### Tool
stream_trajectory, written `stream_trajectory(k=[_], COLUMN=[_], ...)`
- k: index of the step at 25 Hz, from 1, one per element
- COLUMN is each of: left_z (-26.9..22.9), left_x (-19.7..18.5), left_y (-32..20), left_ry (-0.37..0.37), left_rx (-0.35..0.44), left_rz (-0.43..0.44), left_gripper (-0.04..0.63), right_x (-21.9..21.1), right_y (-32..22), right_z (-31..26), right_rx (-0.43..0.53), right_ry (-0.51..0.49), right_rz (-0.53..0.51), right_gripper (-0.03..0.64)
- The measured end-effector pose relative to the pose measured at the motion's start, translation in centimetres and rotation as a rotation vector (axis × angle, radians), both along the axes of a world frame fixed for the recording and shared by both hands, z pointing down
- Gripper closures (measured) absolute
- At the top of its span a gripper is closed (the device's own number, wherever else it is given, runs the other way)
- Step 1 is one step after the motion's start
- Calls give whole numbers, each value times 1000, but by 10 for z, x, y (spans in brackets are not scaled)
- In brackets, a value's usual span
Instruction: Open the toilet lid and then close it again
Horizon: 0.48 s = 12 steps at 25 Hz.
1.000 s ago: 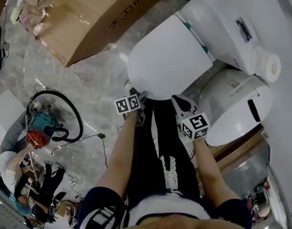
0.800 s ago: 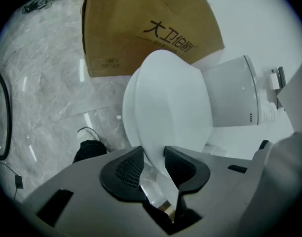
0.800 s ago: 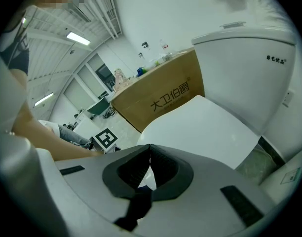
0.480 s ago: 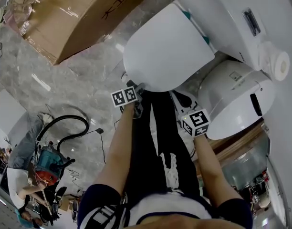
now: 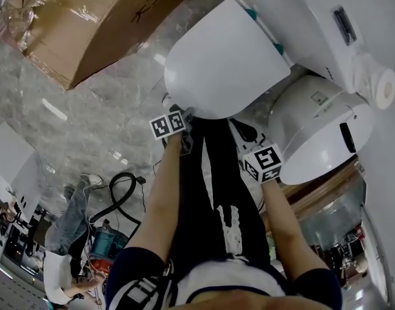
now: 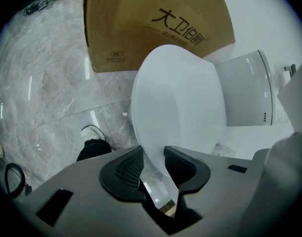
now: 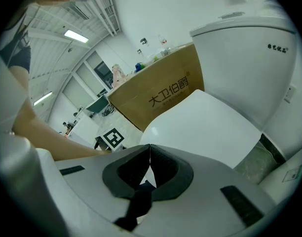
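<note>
The white toilet lid (image 5: pixel 217 63) stands partly raised, hinged at the white cistern (image 5: pixel 301 11). My left gripper (image 5: pixel 186 118) is at the lid's front edge. In the left gripper view the lid (image 6: pixel 180 102) runs down between the two black pads, and the left gripper (image 6: pixel 153 167) is shut on that edge. My right gripper (image 5: pixel 246 134) hovers just right of the lid's front, below its rim. In the right gripper view the right gripper (image 7: pixel 149 154) has its pads meeting with nothing between them, and the lid (image 7: pixel 205 127) lies beyond.
A large cardboard box (image 5: pixel 101 18) lies on the marble floor to the lid's left. Another rounded white toilet (image 5: pixel 313 134) stands close on the right. A person with tools and a black cable loop (image 5: pixel 120 186) is at the lower left. My legs stand in front of the bowl.
The left gripper has sunk a little with the lid's edge still between its pads. The right gripper has kept its place. The head view has drifted over the floor.
</note>
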State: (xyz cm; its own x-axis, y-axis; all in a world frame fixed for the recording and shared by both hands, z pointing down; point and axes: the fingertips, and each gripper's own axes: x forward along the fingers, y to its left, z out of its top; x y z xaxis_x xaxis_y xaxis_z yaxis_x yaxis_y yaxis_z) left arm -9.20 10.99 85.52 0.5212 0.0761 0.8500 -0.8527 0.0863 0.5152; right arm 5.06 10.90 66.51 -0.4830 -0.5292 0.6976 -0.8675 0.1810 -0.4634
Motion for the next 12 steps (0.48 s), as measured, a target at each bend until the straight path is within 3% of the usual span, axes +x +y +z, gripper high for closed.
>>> stream_trajectory(k=[5, 7, 9, 12], left_z=[3, 2, -3, -23], left_x=[-2, -9, -23, -35], left_y=[-1, 1, 2, -2], left_ry=[-46, -135, -261, -382], left_rx=[8, 26, 39, 127], left_rz=[44, 119, 207, 421], left_gripper=[459, 470, 566, 588], right_x=[-4, -9, -15, -20], right_y=[-3, -1, -1, -6], right_z=[1, -2, -10, -26], right_rx=[-9, -14, -10, -3], right_ry=[-7, -6, -10, -16], right_rz=[-3, -20, -26, -19], right_gripper=[607, 607, 607, 607])
